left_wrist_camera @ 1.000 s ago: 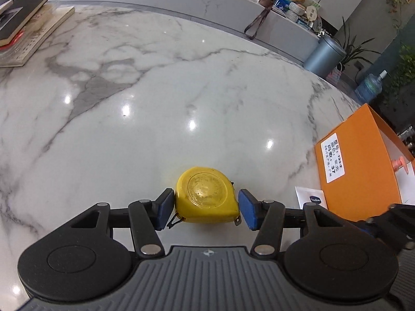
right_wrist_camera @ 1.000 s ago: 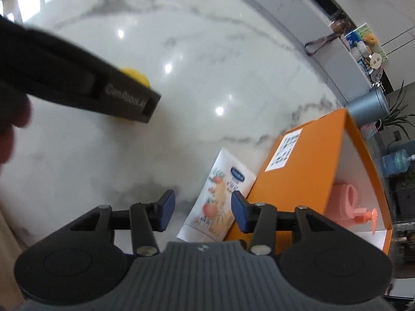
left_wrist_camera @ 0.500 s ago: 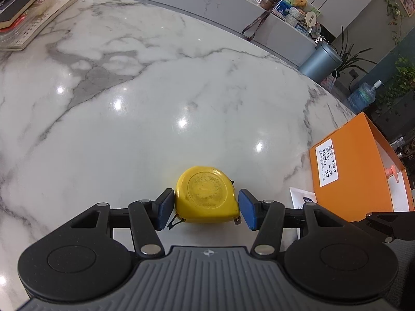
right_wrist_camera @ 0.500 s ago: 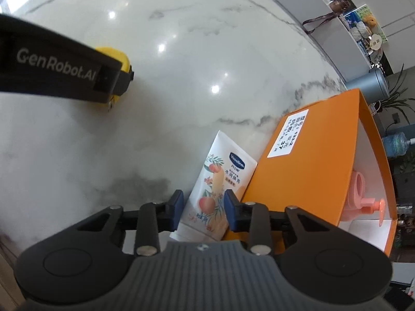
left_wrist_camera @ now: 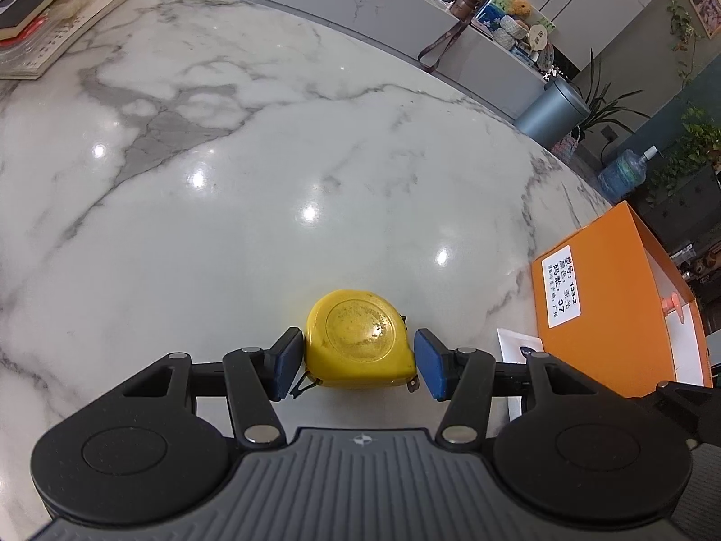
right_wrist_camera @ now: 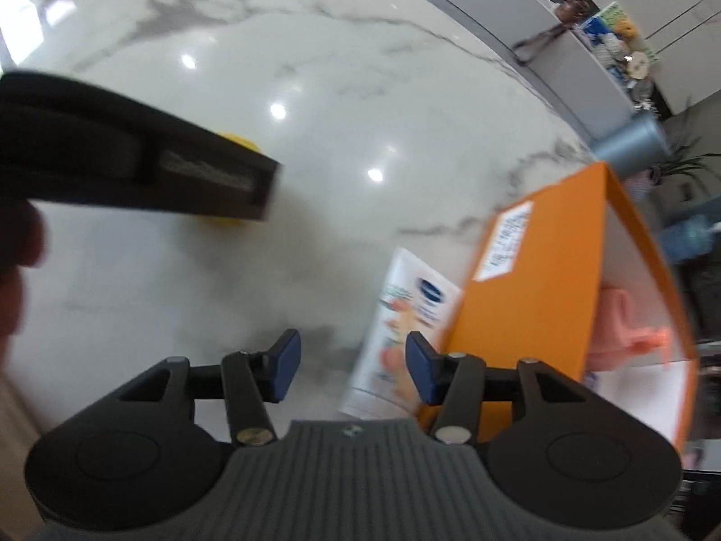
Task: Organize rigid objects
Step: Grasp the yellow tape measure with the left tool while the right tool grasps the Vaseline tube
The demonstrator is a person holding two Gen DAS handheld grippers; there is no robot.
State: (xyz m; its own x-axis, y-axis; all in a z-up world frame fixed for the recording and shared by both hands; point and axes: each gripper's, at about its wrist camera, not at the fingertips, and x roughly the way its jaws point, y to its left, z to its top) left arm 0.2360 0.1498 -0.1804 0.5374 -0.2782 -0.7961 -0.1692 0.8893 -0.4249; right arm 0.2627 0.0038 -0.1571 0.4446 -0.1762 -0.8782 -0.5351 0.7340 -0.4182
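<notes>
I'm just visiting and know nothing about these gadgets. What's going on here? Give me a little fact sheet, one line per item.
Surface: white marble table
Left gripper: jaws open, either side of the yellow round tape measure, not squeezing it
Right gripper: jaws open, holding nothing, above the white lotion tube
Container: open orange cardboard box, with a pink pump bottle inside
Far corner: stack of books

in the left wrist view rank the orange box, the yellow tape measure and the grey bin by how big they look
1. orange box, largest.
2. yellow tape measure, though nearness to the camera inflates it.
3. grey bin, smallest, but far off.
</notes>
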